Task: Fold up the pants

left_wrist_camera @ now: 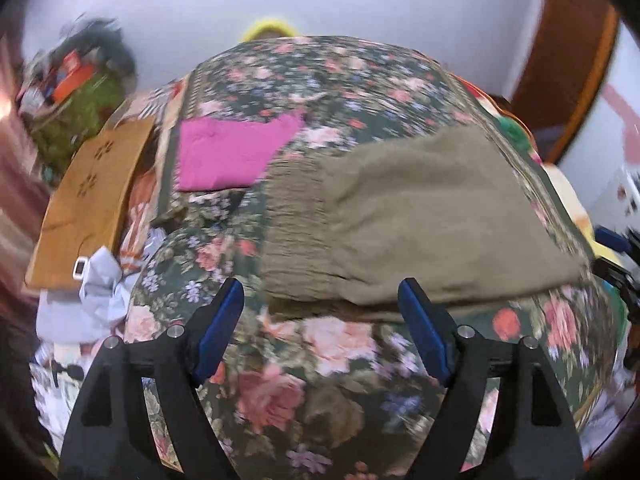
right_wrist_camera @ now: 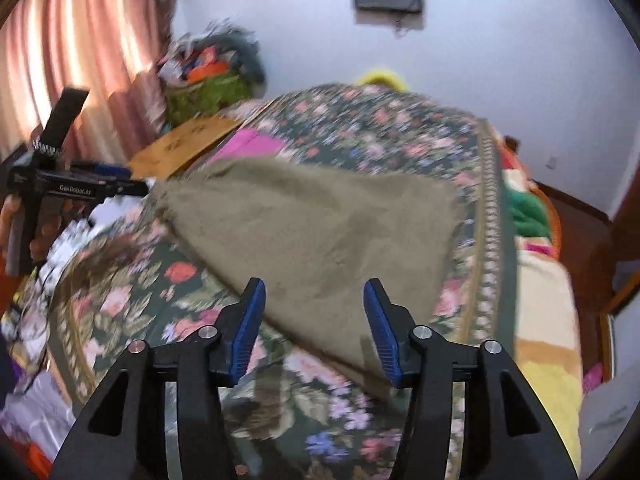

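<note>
So the pants (left_wrist_camera: 404,216), olive-khaki and already folded over into a flat wad, are lying on the bed (left_wrist_camera: 312,360) on top of a dark floral bedspread. Both tools are off the cloth right now. The left tool (left_wrist_camera: 322,292) hangs just short of the near edge of the pants with its blue pads spread wide, nothing between them but bedspread and the fold edge beyond. The right tool (right_wrist_camera: 314,292) sits over the narrow near corner of the pants, jaws about half apart, pads not pressing on the fabric as far as I can tell. A folded pink cloth (left_wrist_camera: 232,152) lies farther back on the bed, apart from the pants. There's a tan board (left_wrist_camera: 88,200) off the bed's left side. Everything's a bit motion-blurred.
</note>
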`<state>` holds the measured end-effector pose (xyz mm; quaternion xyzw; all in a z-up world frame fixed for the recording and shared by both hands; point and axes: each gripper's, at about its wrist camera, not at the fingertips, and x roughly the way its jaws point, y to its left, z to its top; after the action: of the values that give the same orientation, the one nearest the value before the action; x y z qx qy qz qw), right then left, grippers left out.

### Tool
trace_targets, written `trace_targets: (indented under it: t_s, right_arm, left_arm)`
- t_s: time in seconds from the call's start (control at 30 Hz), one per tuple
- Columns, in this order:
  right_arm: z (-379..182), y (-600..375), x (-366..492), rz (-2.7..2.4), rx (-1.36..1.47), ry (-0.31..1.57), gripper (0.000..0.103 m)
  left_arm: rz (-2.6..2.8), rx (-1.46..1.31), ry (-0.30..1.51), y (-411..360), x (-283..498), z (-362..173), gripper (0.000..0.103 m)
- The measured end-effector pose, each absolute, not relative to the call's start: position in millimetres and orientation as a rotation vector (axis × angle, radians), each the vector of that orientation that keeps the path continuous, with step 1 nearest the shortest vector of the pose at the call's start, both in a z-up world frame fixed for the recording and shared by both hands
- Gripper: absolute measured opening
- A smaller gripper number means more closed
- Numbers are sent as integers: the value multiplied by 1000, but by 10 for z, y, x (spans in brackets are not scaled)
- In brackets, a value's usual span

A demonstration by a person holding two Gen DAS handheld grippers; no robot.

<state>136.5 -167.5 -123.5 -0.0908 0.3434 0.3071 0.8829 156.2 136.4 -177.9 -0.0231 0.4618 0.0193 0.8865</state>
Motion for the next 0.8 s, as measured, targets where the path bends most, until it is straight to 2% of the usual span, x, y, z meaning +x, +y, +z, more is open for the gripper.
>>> trace_targets:
  t_s: [0.17, 0.47, 0.63, 0.8]
  right_arm:
    - [-1206, -1625, 1522, 629, -108, 737, 54]
    - [-1427, -807, 1881, 761, 16, 887, 54]
    - [-1663, -503, 1821, 782, -91, 951, 54]
    - [-1699, -821, 1759, 745, -119, 967, 54]
  left_arm:
    - [55, -131, 988, 1584, 1765, -1876, 79]
    - [-12, -237, 1084, 1589, 1954, -2360, 79]
    - [21, -203, 1042, 1609, 1882, -2351, 76]
    - [42, -174, 1026, 1706, 1804, -2388, 74]
